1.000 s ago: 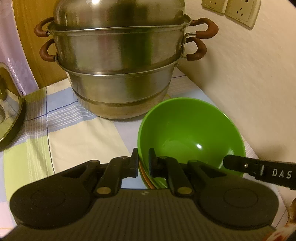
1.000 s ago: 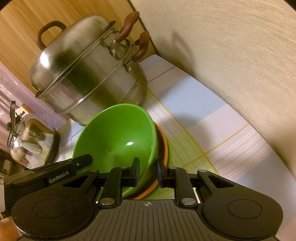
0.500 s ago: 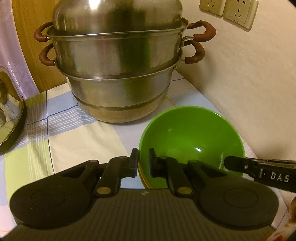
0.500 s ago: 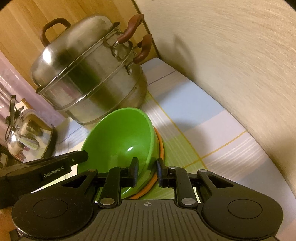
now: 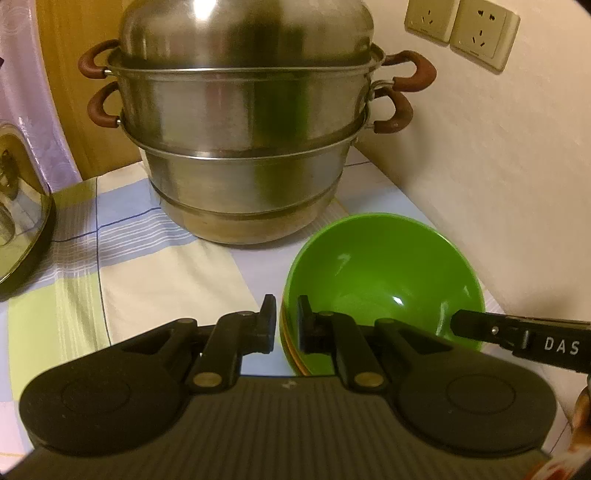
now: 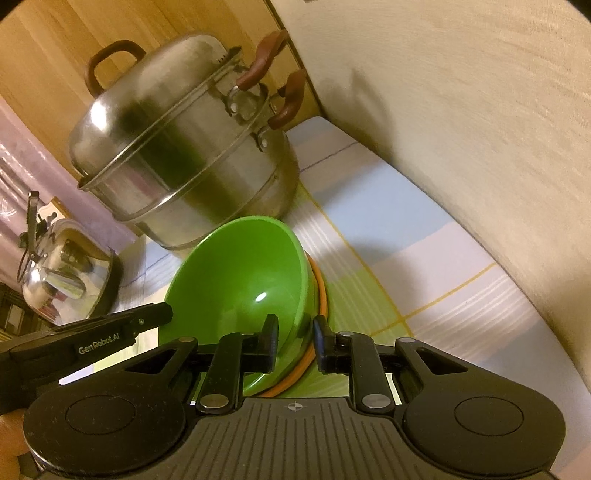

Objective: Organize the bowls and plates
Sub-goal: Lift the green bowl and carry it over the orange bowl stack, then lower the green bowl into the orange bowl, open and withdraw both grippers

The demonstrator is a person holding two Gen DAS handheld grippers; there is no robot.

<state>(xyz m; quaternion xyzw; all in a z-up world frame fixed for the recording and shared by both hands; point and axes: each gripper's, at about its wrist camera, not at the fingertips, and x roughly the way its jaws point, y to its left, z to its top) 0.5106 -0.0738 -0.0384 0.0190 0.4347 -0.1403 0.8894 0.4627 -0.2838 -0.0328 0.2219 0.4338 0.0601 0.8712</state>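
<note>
A green bowl (image 5: 384,280) sits nested on an orange dish (image 6: 320,291) on the checked cloth, near the wall. My left gripper (image 5: 286,321) is shut on the stack's near-left rim, one finger outside and one inside the bowl. My right gripper (image 6: 293,341) is shut on the stack's rim at the other side, with the green and orange edges between its fingers. The right gripper's finger (image 5: 517,334) shows at the bowl's right in the left wrist view. The left gripper's finger (image 6: 110,328) shows at the left in the right wrist view.
A tall steel steamer pot (image 5: 243,125) with brown handles stands just behind the bowl. A shiny kettle (image 6: 62,273) sits at the far left. The wall (image 5: 498,166) runs close along the right, with two sockets (image 5: 461,33) high up. The checked cloth (image 5: 147,273) covers the table.
The bowl stack has tipped back from tilted toward level and come down onto the cloth. Both grippers keep their hold on its rim.
</note>
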